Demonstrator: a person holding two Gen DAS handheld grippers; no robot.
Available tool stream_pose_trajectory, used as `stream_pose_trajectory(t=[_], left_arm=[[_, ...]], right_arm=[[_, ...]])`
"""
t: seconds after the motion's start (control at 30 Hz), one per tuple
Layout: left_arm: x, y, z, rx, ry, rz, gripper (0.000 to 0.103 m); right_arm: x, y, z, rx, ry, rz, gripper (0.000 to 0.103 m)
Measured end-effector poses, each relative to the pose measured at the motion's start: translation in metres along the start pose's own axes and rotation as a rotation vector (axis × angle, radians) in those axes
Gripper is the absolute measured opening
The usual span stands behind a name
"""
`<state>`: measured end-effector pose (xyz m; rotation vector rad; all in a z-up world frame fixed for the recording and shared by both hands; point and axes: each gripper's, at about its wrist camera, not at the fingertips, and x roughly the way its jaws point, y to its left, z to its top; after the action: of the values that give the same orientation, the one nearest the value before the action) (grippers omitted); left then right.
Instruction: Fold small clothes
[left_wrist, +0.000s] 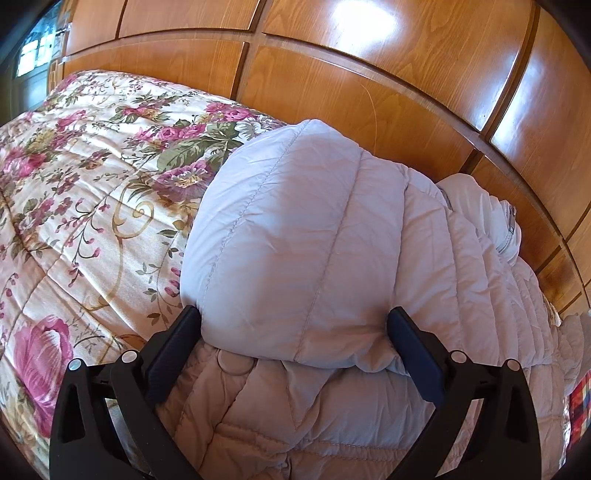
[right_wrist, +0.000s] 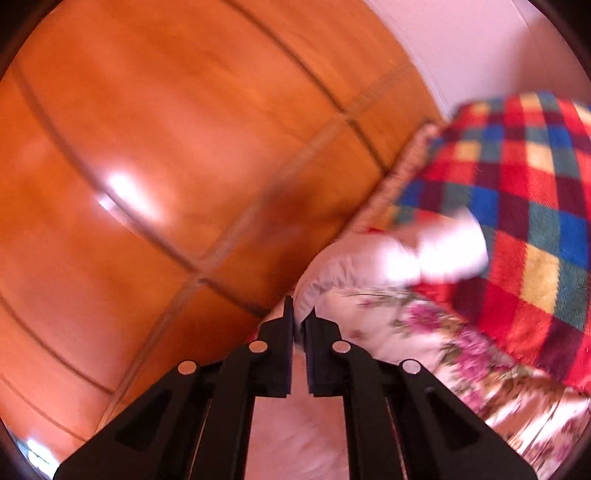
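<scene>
Nearest the left wrist camera, the left hand-held gripper (left_wrist: 293, 325) is standing wide open, its two fingers straddling the hood (left_wrist: 291, 240) of a pale padded jacket (left_wrist: 369, 406) without pinching it. The jacket is lying on the bed, over a flowered quilt (left_wrist: 74, 184), its quilted body running off to the right along the bed's edge, with the hood turned over onto it. In the blurred right wrist view, the right hand-held gripper (right_wrist: 299, 317) is showing its fingers almost together, apparently nipping a pale edge of fabric, though I cannot tell for sure. Beyond lie a checked blanket (right_wrist: 517, 184) and wooden wardrobe doors (left_wrist: 369, 74). Judging by this, the folding is only starting: the long body remains unfolded.
</scene>
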<state>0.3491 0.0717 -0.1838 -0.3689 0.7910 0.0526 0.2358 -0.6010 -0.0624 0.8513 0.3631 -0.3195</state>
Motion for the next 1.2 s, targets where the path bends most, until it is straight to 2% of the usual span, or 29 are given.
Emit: stream_pose_trajectory(t=[0.1, 0.2, 0.3, 0.4, 0.47, 0.53, 0.6, 0.63, 0.67, 0.7, 0.77, 0.9, 1.03, 1.2], left_arm=[[0.0, 0.001, 0.0, -0.002, 0.0, -0.003, 0.099], [-0.001, 0.002, 0.0, -0.006, -0.001, -0.008, 0.099], [-0.001, 0.003, 0.0, -0.009, -0.001, -0.013, 0.099], [-0.001, 0.003, 0.0, -0.011, -0.002, -0.013, 0.099], [-0.001, 0.003, -0.001, -0.011, -0.002, -0.014, 0.099], [-0.001, 0.003, 0.0, -0.011, -0.002, -0.014, 0.099], [-0.002, 0.003, -0.001, -0.012, -0.001, -0.015, 0.099], [-0.002, 0.002, 0.0, -0.011, -0.001, -0.014, 0.099], [-0.002, 0.002, 0.0, -0.012, -0.001, -0.014, 0.099], [-0.002, 0.002, 0.0, -0.013, -0.001, -0.015, 0.099], [-0.001, 0.003, 0.0, -0.014, 0.0, -0.017, 0.099], [-0.001, 0.002, 0.0, -0.017, 0.0, -0.02, 0.099], [-0.002, 0.003, 0.001, -0.023, -0.001, -0.027, 0.099], [-0.031, 0.02, 0.005, -0.159, -0.063, -0.149, 0.096]], right_arm=[[-0.014, 0.047, -0.014, -0.1, -0.01, 0.065, 0.005], [-0.024, 0.104, -0.042, -0.248, -0.014, 0.127, 0.005], [-0.031, 0.152, -0.081, -0.38, -0.003, 0.183, 0.005], [-0.029, 0.193, -0.135, -0.534, 0.034, 0.236, 0.005], [-0.022, 0.211, -0.174, -0.632, 0.088, 0.263, 0.005], [-0.009, 0.224, -0.22, -0.725, 0.193, 0.304, 0.006], [0.005, 0.228, -0.26, -0.79, 0.308, 0.33, 0.011], [0.013, 0.227, -0.283, -0.824, 0.379, 0.331, 0.014], [0.017, 0.226, -0.3, -0.842, 0.438, 0.325, 0.031], [0.025, 0.221, -0.314, -0.842, 0.503, 0.322, 0.055], [0.03, 0.207, -0.323, -0.806, 0.561, 0.325, 0.065], [0.011, 0.19, -0.308, -0.683, 0.544, 0.392, 0.071], [-0.002, 0.151, -0.271, -0.472, 0.486, 0.406, 0.073], [0.011, 0.078, -0.236, -0.157, 0.438, 0.374, 0.074]])
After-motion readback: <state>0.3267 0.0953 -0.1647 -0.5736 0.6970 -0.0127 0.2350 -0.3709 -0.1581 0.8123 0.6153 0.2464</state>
